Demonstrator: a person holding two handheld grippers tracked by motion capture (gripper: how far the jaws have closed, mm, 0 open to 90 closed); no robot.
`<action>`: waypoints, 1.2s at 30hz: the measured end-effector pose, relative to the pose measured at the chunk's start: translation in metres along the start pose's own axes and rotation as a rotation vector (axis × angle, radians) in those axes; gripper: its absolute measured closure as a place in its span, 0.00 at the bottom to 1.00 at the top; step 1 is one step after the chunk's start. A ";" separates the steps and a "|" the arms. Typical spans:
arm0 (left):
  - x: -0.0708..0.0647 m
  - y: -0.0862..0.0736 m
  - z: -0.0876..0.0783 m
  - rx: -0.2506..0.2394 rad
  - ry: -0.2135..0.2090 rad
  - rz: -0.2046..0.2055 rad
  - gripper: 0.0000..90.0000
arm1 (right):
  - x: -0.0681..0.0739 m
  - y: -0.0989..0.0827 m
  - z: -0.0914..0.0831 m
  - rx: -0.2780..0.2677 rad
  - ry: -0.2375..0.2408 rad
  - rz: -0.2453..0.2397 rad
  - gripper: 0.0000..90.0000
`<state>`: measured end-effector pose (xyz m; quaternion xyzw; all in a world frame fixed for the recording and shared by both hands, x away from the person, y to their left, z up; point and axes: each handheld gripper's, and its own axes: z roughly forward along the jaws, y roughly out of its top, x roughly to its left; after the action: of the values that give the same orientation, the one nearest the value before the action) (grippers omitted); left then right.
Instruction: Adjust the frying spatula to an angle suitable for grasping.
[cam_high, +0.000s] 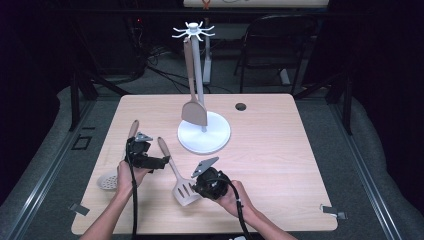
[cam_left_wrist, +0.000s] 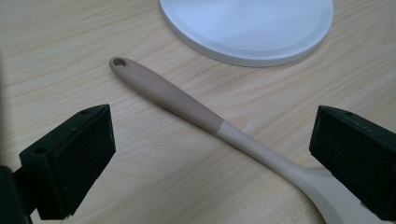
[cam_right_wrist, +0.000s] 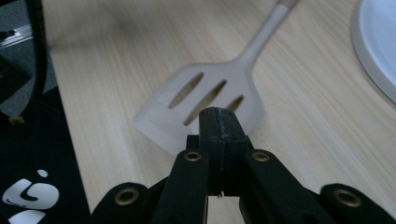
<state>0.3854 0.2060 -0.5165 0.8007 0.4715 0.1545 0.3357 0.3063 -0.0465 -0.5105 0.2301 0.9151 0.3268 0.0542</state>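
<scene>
Table (cam_high: 280, 165): light wood top with a round dark grommet hole (cam_high: 241, 106) near the far edge.
Utensil stand (cam_high: 204, 132): white round base at mid-table, upright pole, white spoked hook crown (cam_high: 193, 31) at the top.
Hanging turner (cam_high: 193, 111): solid beige blade, brown handle hooked on the crown; the blade hangs down in front of the pole, just above the base.
Skimmer (cam_high: 108, 180): pale perforated round head at the near-left of the table, brown handle running away toward the far side; the left hand and gripper cover its middle.
Slotted spatula (cam_high: 176, 172): lies flat on the table between the two grippers, just near of the stand base.
Spatula axis: long axis diagonal; brown handle end, with its hanging hole, points far-left; slotted head points near-right, toward the person.
Spatula head: three slots, seen close in the right gripper view (cam_right_wrist: 205, 100).
Left gripper (cam_high: 156, 162): held left of the spatula handle; in the left gripper view its jaws stand wide apart, one on either side of the handle (cam_left_wrist: 187, 102), touching nothing.
Right gripper (cam_right_wrist: 218, 123): jaws pressed together with nothing between them, tips over or at the near edge of the spatula head; contact cannot be told.
Obstructions: the stand base lies close beyond the spatula handle.
Surroundings: grey floor, dark folding chair (cam_high: 280, 45) beyond the table.
</scene>
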 end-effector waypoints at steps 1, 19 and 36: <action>0.000 0.000 0.001 0.013 -0.005 0.000 0.00 | 0.002 0.000 0.001 -0.009 0.003 0.000 1.00; -0.005 -0.004 0.012 0.069 -0.053 -0.032 0.00 | 0.016 -0.015 0.031 0.053 0.050 -0.025 1.00; -0.002 -0.005 0.031 0.096 -0.101 -0.099 0.07 | 0.015 -0.026 0.045 0.108 0.061 -0.010 1.00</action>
<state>0.3982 0.1936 -0.5428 0.7985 0.4997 0.0742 0.3273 0.2946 -0.0315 -0.5610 0.2182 0.9336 0.2837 0.0153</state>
